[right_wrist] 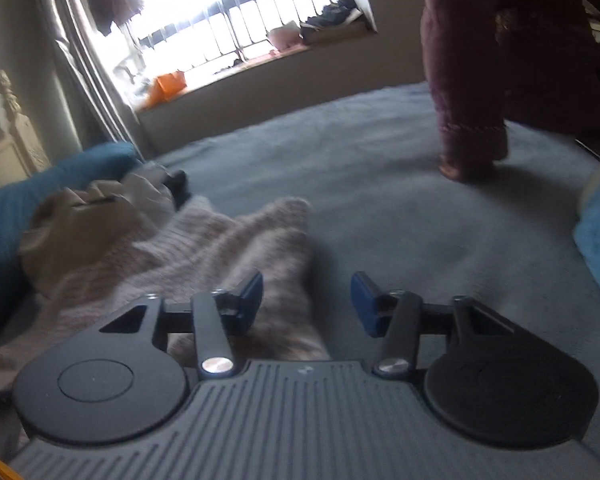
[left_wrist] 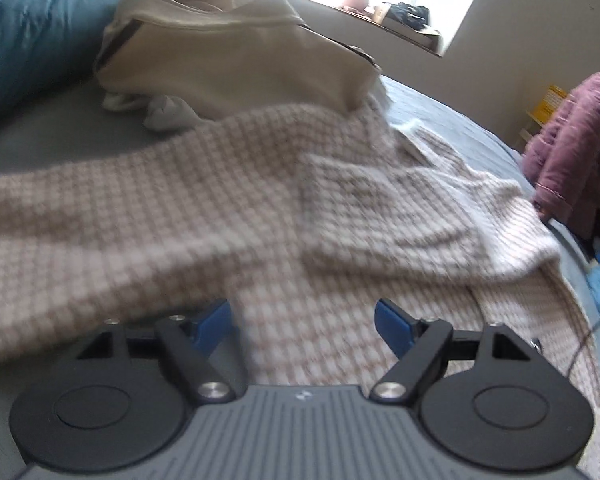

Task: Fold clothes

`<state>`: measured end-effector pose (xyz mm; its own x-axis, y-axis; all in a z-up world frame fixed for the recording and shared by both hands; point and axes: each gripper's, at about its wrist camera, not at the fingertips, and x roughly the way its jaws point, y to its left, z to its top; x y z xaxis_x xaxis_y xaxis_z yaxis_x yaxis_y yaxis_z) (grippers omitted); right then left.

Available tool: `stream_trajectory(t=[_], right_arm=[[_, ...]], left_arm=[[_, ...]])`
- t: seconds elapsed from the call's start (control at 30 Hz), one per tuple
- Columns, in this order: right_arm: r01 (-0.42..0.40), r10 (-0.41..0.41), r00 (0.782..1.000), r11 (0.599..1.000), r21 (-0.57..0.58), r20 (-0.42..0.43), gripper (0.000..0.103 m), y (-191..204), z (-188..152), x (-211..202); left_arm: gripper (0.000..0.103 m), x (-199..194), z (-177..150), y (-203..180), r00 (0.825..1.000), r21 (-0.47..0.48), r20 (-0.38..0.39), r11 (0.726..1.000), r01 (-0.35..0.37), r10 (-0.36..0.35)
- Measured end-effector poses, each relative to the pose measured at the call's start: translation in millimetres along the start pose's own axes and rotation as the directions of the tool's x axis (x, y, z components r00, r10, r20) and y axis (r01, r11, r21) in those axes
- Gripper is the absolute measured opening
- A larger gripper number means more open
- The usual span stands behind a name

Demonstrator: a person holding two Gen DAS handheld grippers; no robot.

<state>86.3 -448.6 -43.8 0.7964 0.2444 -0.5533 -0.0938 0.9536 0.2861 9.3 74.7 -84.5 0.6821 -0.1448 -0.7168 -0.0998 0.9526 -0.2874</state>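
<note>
left gripper [left_wrist: 302, 322]: its blue pads [left_wrist: 392, 324] are standing spread wide, nothing between them. it is hanging over the knitted sweater [left_wrist: 220, 208], and the fabric is passing below the gap; whether the pads are touching the knit cannot be told.

right gripper [right_wrist: 306, 300]: its jaws are standing partly apart, pinching nothing. the left-hand pad [right_wrist: 250, 294] is sitting over the edge of the sweater [right_wrist: 220, 240]; the other pad is hanging over bare bed cover. contact with the cloth cannot be told from this blurred view.

knitted sweater: pinkish-beige waffle knit, lying rumpled and spread on the bed [left_wrist: 60, 140], one part folded over itself toward the right of the left wrist view.

beige garment [left_wrist: 236, 52]: lying bunched just beyond the sweater, its lower edge overlapping the knit.

blue pillow [left_wrist: 32, 28]: resting at the head of the bed, beside the beige garment.

purple quilted sleeve [right_wrist: 472, 120]: a person's arm is reaching down to the bed cover, well apart from the sweater.

window [right_wrist: 228, 20]: glowing bright behind the bed, clutter sitting on its sill.
</note>
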Motion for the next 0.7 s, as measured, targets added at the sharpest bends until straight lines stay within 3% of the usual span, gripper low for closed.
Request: stream_trajectory(t=[0.13,0.27,0.33,0.4,0.47,0.57,0.7], right_arm=[[0.031,-0.04,0.999,0.97,-0.241,-0.032,0.045,40,-15,-2],[0.088,-0.133,0.99,0.847,-0.524,-0.048,0.048,70,-44,2],[0.116,-0.167,0.986,0.783,-0.611,-0.027,0.048,83,-54,7],[0.12,-0.177,0.984,0.753,-0.647,-0.024,0.044,90,-59,14],[0.139,-0.198,0.98,0.759,-0.636,-0.023,0.011,92,-60,18],[0.175,-0.22,0.975,0.822,-0.542,-0.02,0.01,75,-57,17],[0.177,-0.227,0.971,0.893,-0.413,-0.077,0.01,45,-58,28]], left_arm=[[0.08,0,8,-1,0.999,0.009,0.029,0.999,-0.036,0.036],[0.08,3,11,-12,0.996,0.076,0.054,0.994,-0.075,0.071],[0.08,7,11,-18,0.995,0.106,0.059,0.991,-0.082,0.076],[0.08,12,10,-24,0.995,0.128,0.058,0.988,-0.089,0.083],[0.08,19,8,-28,0.994,0.141,0.054,0.985,-0.101,0.094],[0.08,26,6,-27,0.994,0.141,0.038,0.984,-0.104,0.1],[0.08,31,5,-23,0.994,0.139,0.028,0.984,-0.107,0.104]])
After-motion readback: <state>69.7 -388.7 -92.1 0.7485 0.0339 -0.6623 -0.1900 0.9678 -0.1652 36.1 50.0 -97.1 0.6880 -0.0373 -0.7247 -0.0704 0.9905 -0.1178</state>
